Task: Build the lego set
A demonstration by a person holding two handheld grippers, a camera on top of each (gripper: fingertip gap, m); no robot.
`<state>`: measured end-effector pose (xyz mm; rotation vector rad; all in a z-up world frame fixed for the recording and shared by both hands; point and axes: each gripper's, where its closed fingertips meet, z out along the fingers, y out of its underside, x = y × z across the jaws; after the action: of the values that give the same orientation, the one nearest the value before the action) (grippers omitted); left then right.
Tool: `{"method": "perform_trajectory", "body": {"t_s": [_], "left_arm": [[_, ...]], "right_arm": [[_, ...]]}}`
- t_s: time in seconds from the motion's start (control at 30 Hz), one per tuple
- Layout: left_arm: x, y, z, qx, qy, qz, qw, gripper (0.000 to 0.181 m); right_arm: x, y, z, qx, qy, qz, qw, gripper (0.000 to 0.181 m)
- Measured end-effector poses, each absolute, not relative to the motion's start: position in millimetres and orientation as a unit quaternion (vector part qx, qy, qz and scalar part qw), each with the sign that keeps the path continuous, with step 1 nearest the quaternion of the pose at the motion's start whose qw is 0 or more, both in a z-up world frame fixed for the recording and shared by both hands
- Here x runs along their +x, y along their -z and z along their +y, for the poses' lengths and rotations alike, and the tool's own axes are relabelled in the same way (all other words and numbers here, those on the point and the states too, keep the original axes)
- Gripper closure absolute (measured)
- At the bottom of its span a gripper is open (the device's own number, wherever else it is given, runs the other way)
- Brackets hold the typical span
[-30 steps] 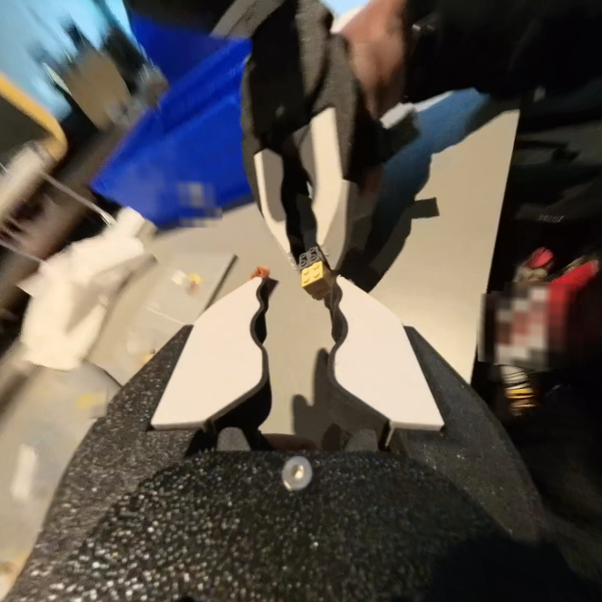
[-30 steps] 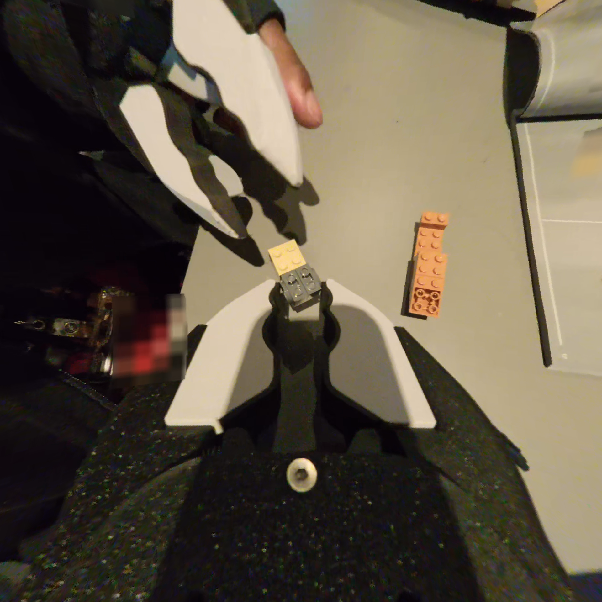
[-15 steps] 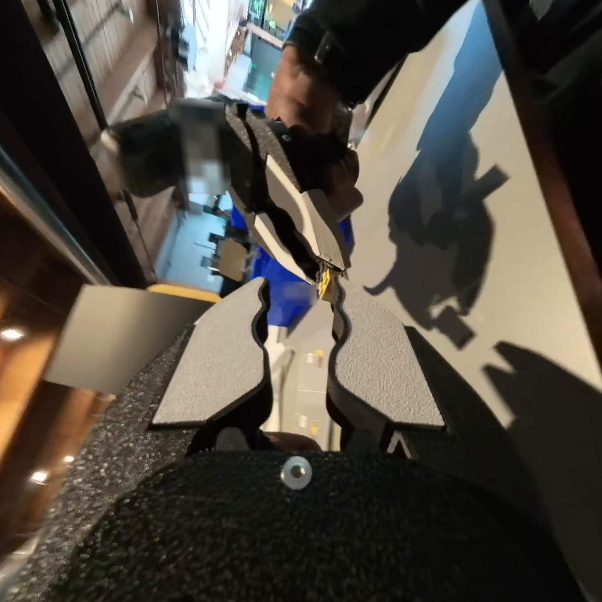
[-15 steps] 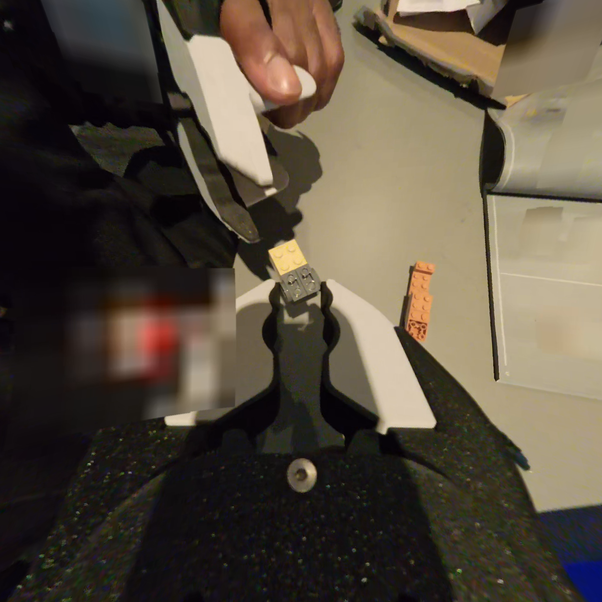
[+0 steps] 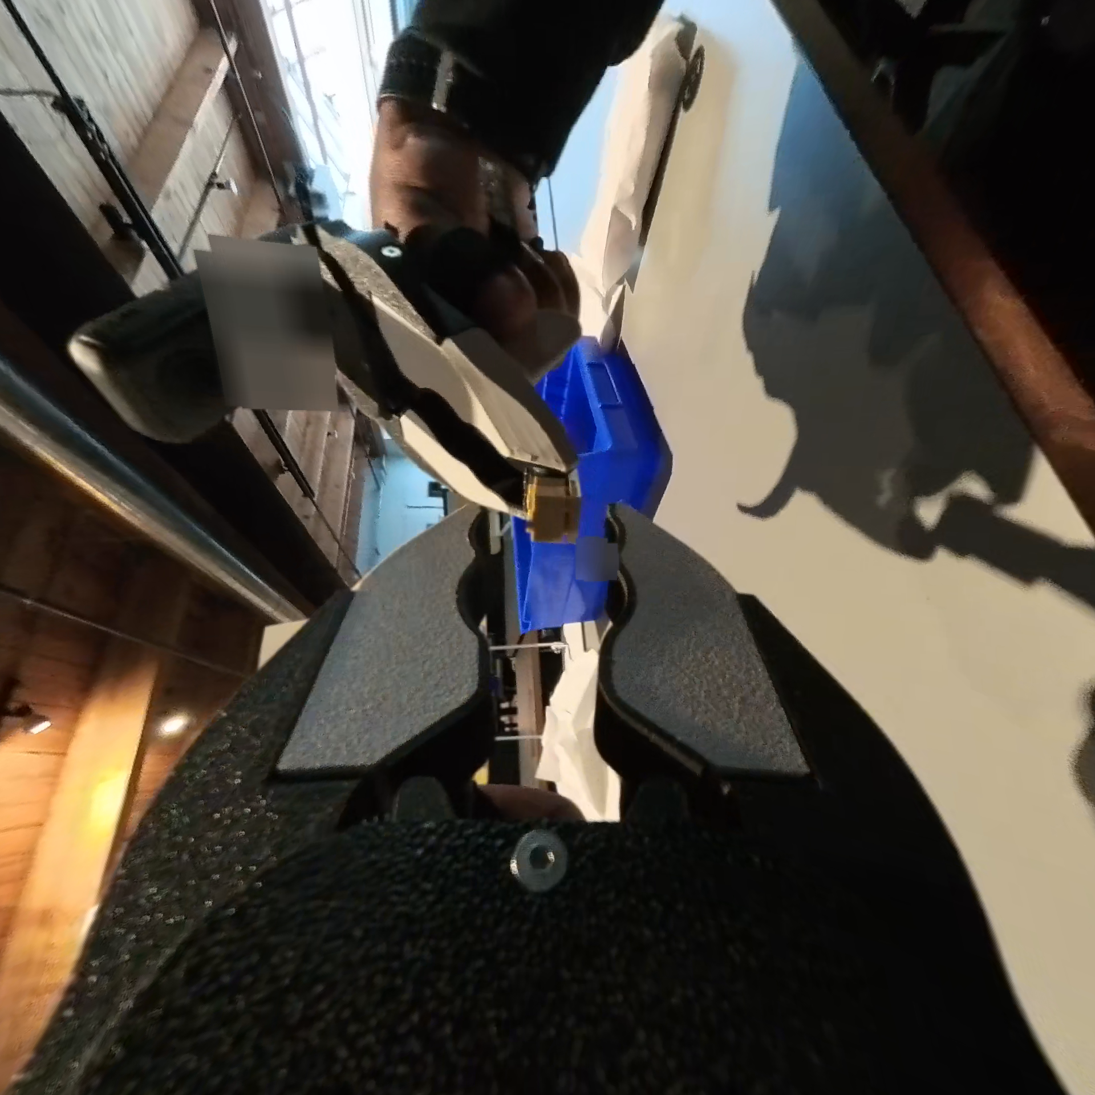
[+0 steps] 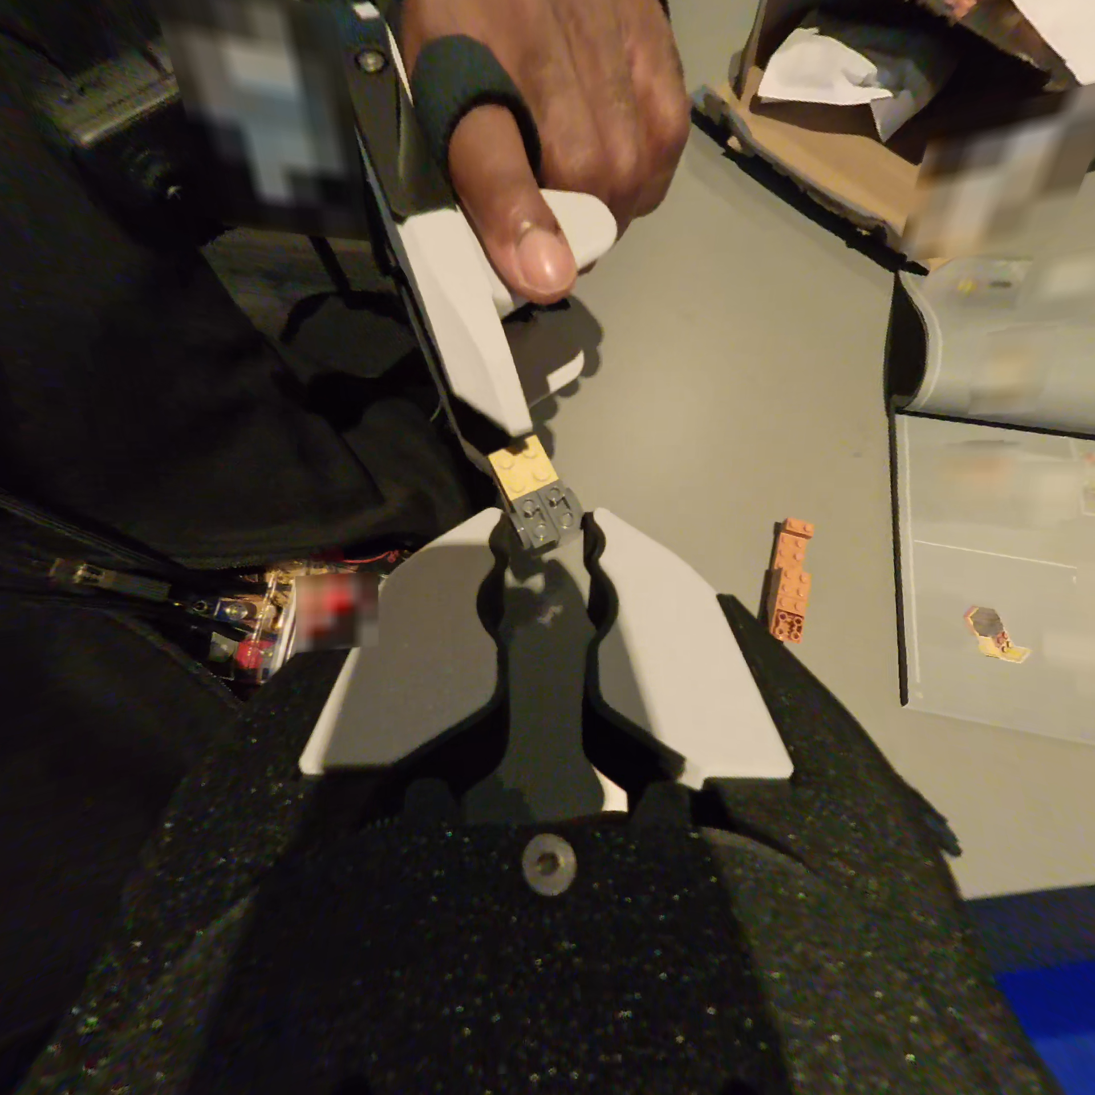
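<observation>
The left gripper (image 6: 515, 441), held by a hand (image 6: 551, 118) with the thumb pressed on its grey finger, reaches down from the far left; its tip touches the far edge of the tan plate (image 6: 522, 468). In its own wrist view its jaws stand apart around the small assembly, gripping nothing I can confirm. The tan plate joins a dark grey piece (image 6: 546, 521), clamped between the narrowed jaws of the right gripper (image 6: 542, 527), above the grey table (image 6: 740, 415). To seat the plate well, I judge the left tip should press squarely while the right keeps its clamp steady. Lying near right are orange bricks (image 6: 789, 583), well apart.
</observation>
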<state>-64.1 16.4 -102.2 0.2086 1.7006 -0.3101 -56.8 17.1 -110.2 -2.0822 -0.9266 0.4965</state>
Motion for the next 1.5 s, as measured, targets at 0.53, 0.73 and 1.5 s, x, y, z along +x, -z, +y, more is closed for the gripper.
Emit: {"method": "perform_trajectory", "body": {"t_s": [0.53, 0.73, 1.5], "left_arm": [[-66.7, 94.9, 7.1, 0.138, 0.118, 0.734, 0.655, 0.165], [-67.4, 93.2, 8.1, 0.120, 0.140, 0.742, 0.644, 0.167], [-71.8, 81.3, 7.1, -0.176, 0.500, 0.683, 0.502, 0.166]], "right_arm": [[-65.8, 99.4, 14.2, -0.812, -0.217, -0.369, 0.396, 0.158], [-66.6, 99.9, 14.2, -0.811, -0.217, -0.370, 0.397, 0.156], [-71.0, 84.1, 6.2, -0.709, -0.135, -0.409, 0.559, 0.144]]}}
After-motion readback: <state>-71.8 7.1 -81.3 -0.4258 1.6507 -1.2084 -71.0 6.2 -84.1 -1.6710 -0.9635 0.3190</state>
